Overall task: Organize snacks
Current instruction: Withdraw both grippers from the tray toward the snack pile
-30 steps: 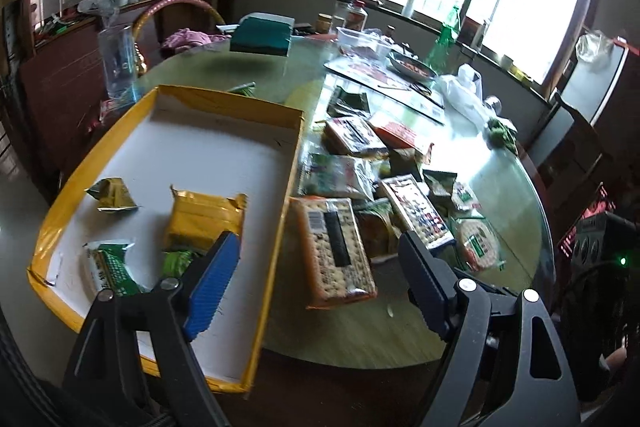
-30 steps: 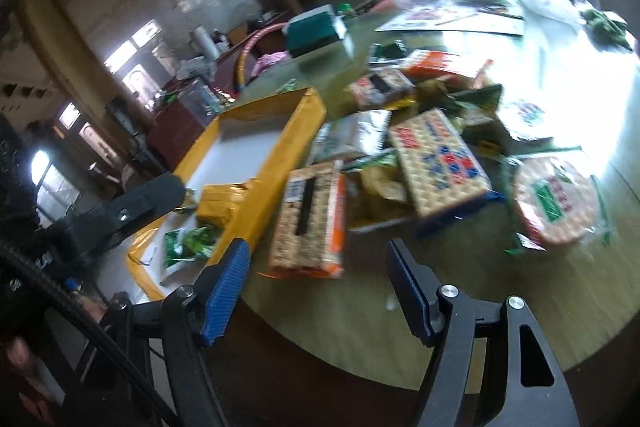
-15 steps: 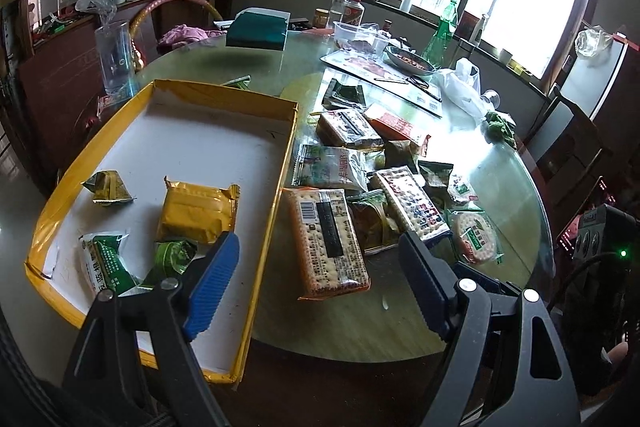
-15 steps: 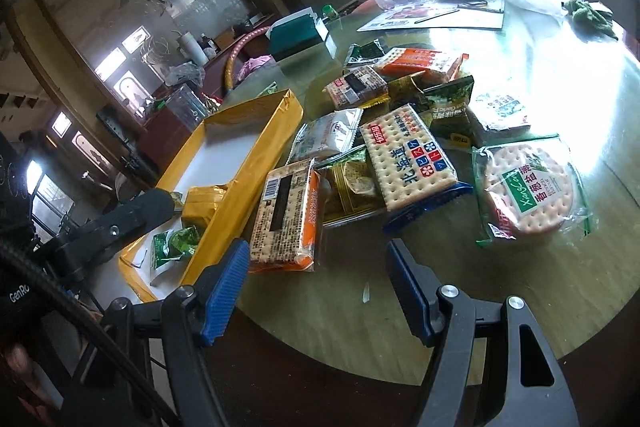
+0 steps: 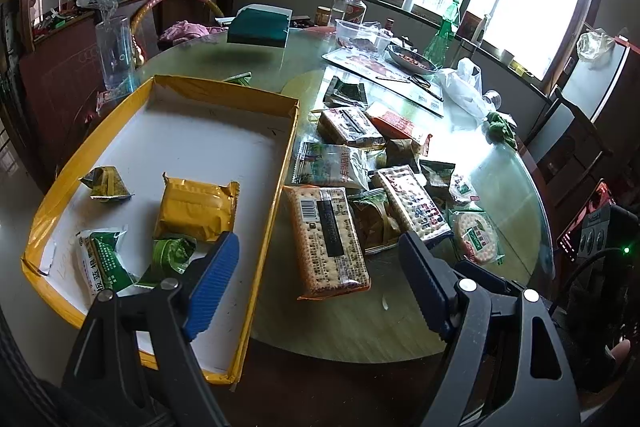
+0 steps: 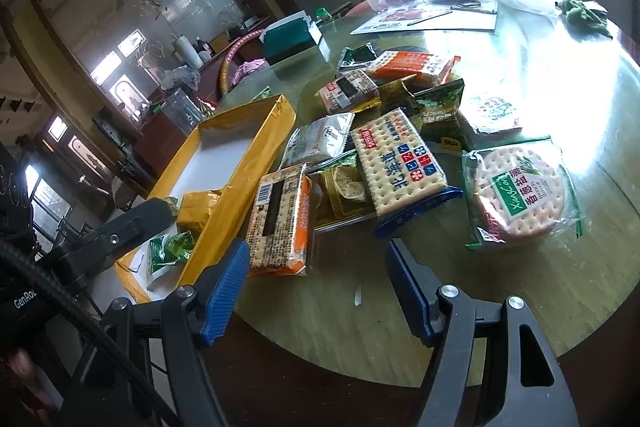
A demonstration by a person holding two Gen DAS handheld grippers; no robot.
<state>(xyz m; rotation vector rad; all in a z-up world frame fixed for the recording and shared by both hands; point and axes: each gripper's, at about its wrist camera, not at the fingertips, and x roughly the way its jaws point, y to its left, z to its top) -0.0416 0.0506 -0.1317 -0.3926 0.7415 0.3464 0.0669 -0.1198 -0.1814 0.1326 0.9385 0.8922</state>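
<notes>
Both claws hang open over a snack-strewn round tabletop (image 5: 360,327), holding nothing.

The left claw (image 5: 316,287) hovers above the near edge of the yellow tray (image 5: 276,195), jaws spread wide; the right claw (image 6: 316,291) is likewise spread, above bare tabletop in front of the pile. In the tray lie a gold pack (image 5: 196,207), a green-and-white pack (image 5: 106,263), a small green wrapper (image 5: 172,253) and a crumpled gold one (image 5: 105,183). Just right of the tray, a long cracker pack (image 5: 328,239) lies flat. Beside it lie a blue-edged cracker pack (image 6: 400,163) and round crackers (image 6: 520,191), with more packets heaped behind.
</notes>
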